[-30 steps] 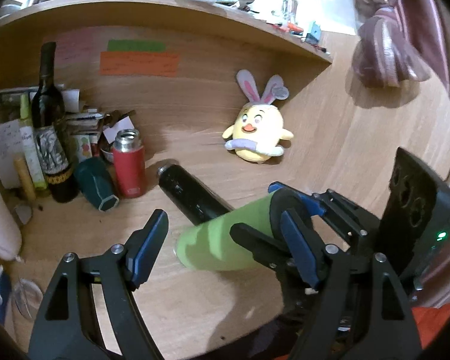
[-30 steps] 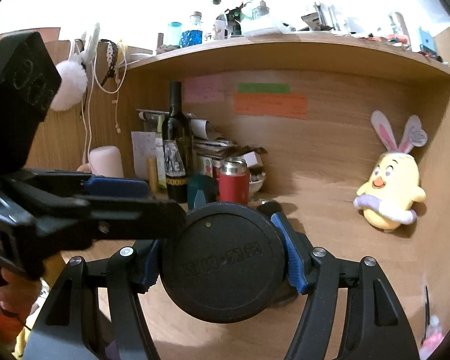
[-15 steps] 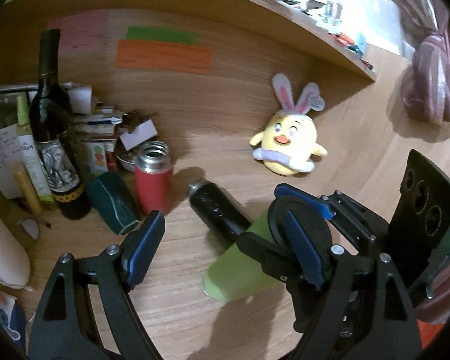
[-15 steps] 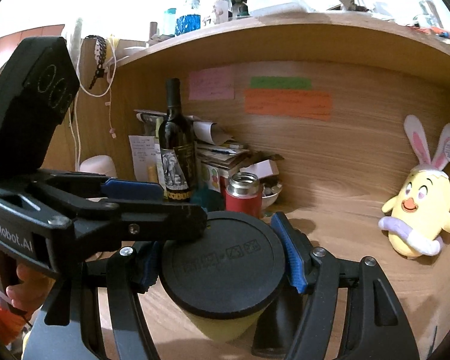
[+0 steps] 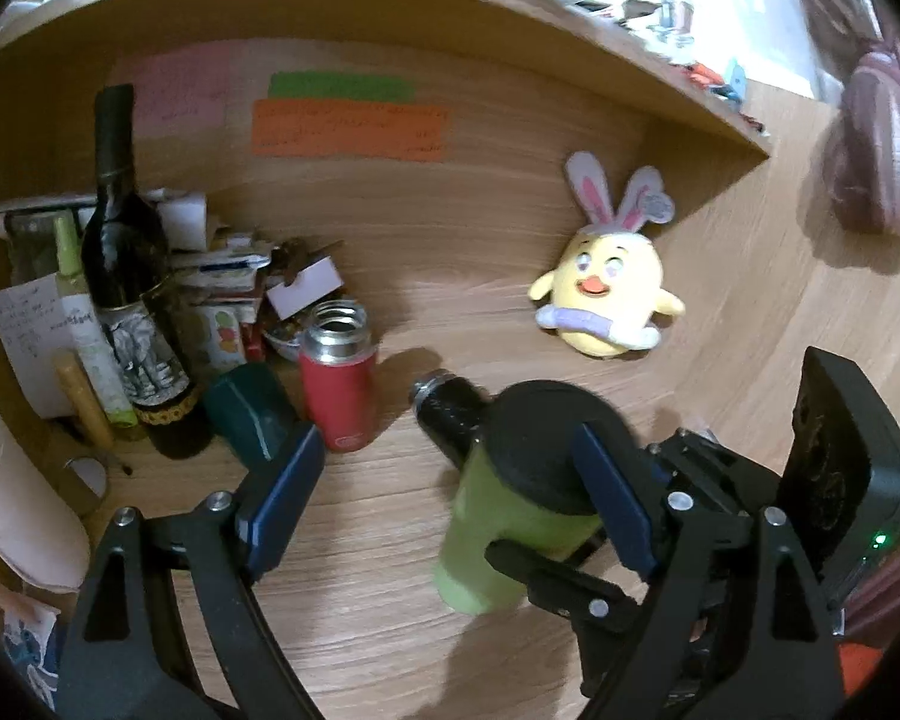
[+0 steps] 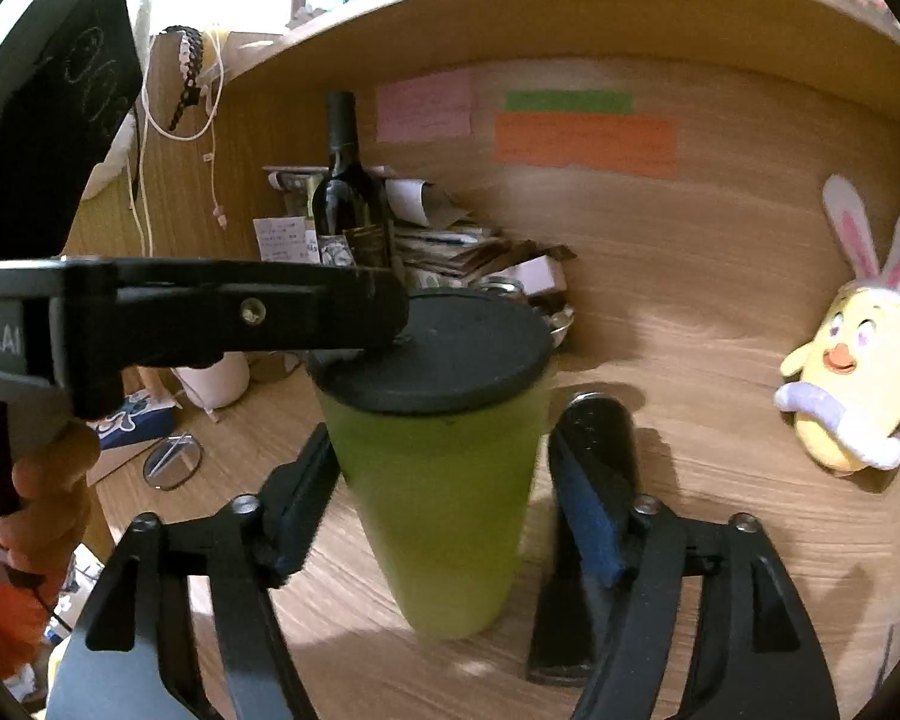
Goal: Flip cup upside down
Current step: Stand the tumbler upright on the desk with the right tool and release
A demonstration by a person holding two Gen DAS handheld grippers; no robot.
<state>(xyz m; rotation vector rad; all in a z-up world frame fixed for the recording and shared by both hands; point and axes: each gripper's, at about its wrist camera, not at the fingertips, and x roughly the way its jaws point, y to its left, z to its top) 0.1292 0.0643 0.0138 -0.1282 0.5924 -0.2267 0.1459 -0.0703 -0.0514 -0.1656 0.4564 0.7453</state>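
A green cup [image 6: 444,498] stands on the wooden surface [image 6: 720,396], black end up and long axis vertical. It sits at 12 o'clock from the right gripper [image 6: 444,516], between spread fingers [image 6: 588,516] that appear just clear of its sides. The left gripper [image 5: 444,504] is spread wide too; in the right-wrist view one of its fingers rests on the black top from 9 o'clock. The right gripper is better placed for any further handling.
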